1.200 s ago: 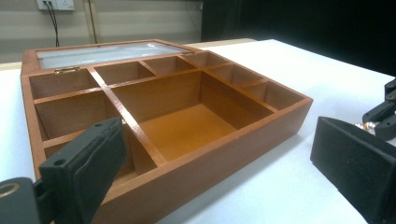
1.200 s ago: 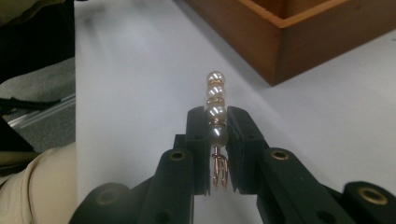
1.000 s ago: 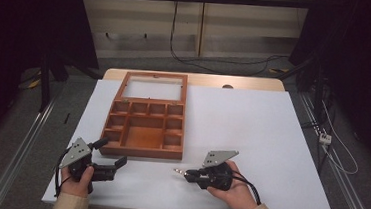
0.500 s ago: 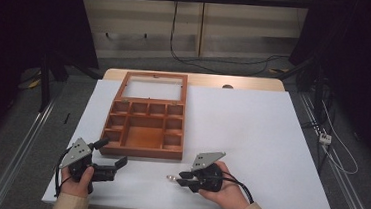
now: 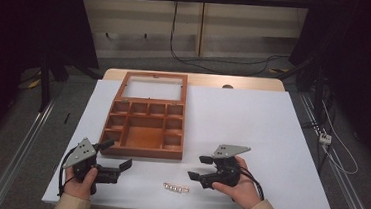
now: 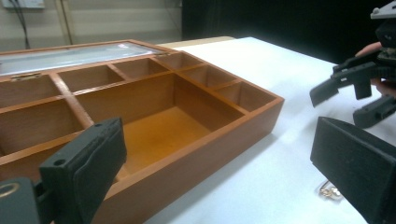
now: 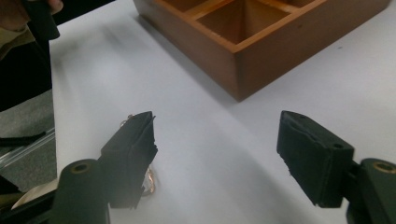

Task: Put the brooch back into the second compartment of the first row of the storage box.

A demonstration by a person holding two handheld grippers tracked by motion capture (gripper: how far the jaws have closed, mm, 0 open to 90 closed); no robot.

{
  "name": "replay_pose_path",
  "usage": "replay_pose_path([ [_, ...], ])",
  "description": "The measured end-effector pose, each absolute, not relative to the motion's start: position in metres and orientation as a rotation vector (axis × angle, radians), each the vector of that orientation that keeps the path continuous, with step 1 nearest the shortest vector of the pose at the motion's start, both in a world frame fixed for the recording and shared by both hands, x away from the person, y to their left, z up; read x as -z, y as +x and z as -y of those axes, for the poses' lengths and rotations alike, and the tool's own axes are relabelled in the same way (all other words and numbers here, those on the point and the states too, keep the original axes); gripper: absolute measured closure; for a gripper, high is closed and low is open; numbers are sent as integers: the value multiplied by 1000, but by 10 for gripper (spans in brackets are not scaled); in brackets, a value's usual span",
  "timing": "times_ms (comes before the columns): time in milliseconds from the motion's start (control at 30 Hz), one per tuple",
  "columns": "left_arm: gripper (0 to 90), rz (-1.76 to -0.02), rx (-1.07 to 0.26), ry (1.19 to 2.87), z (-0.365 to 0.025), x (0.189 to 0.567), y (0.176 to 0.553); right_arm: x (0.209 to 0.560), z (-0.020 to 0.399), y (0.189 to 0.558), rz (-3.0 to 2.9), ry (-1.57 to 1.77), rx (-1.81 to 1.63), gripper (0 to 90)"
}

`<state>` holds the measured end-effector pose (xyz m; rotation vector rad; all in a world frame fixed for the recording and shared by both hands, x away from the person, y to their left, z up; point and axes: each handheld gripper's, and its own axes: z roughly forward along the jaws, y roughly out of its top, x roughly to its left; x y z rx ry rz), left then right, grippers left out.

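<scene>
An open wooden box (image 5: 144, 126) with several compartments and a glass lid folded back lies on the white table (image 5: 252, 120). A small gold bead chain (image 5: 176, 187) lies on the table near the front edge, below the box. My left gripper (image 5: 117, 154) is open at the box's front left corner. My right gripper (image 5: 197, 167) is open just right of the chain, not touching it. The left gripper view shows its own open gripper (image 6: 219, 172), the box (image 6: 187, 116) and the chain (image 6: 329, 191). In the right gripper view the chain (image 7: 149, 179) peeks from behind one jaw of the open gripper (image 7: 224, 156).
The box's corner (image 7: 261, 42) stands close ahead of the right gripper. The right gripper (image 6: 355, 88) appears far right in the left gripper view. The table's right half is bare white surface. Metal rails and cables run along the floor on both sides.
The right gripper carried the chain left and down toward the front edge, then opened and drew back right, leaving the chain on the table. The left gripper barely moved.
</scene>
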<state>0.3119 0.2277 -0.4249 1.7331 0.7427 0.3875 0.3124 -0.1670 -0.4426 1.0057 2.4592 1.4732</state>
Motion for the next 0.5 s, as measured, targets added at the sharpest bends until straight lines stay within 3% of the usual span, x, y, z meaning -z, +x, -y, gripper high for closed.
replay_pose_path([
  [267, 34, -674, -350, 1780, -211, 421, 310, 443, 203, 302, -2370, 1067, -1460, 181],
  [500, 34, -631, -318, 1801, -199, 420, 310, 442, 233, 295, -2276, 1123, -1464, 158],
])
